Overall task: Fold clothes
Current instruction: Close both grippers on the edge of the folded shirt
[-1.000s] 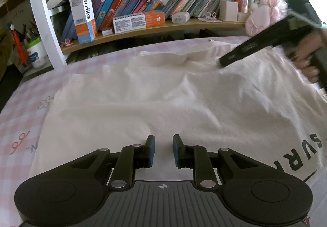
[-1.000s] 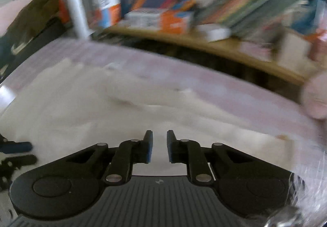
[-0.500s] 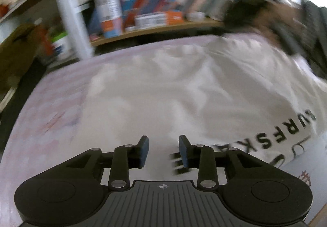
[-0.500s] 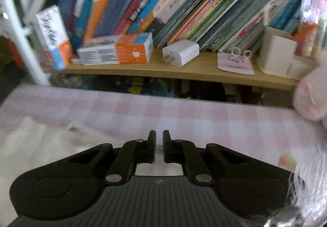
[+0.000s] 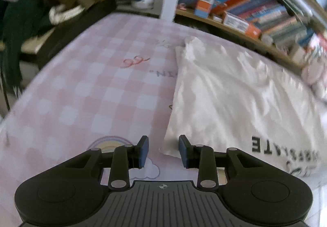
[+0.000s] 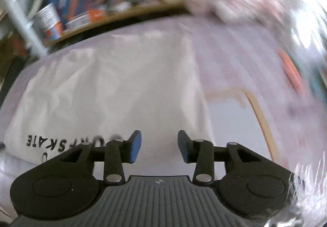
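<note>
**Both fingers open at the near corners of the shirt**

My left gripper (image 5: 163, 150) has its fingers apart, nothing between the pads; they have just been opening. The cream T-shirt (image 5: 235, 100) lies flat on the pink checked tabletop (image 5: 92, 88), its near left corner sitting right in front of the gap, a bit toward my right pad. From here the cloth runs away and to the right, toward the bookshelf (image 5: 255, 14).

My right gripper (image 6: 159, 146) also has fingers apart, just been opening, empty. In its view, which is badly blurred, the T-shirt (image 6: 114, 92) lies ahead and to the left, with its right edge running away from just beyond my right pad; the black lettering (image 6: 67, 141) is at the near hem.

So the shirt lies between my two hands, long axis pointing away from me, each hand near its own hem corner. Left looks better lined up. My guess for the next step: pinch both near corners and carry the hem toward the far end. Can't tell whether either pad touches cloth.
</note>
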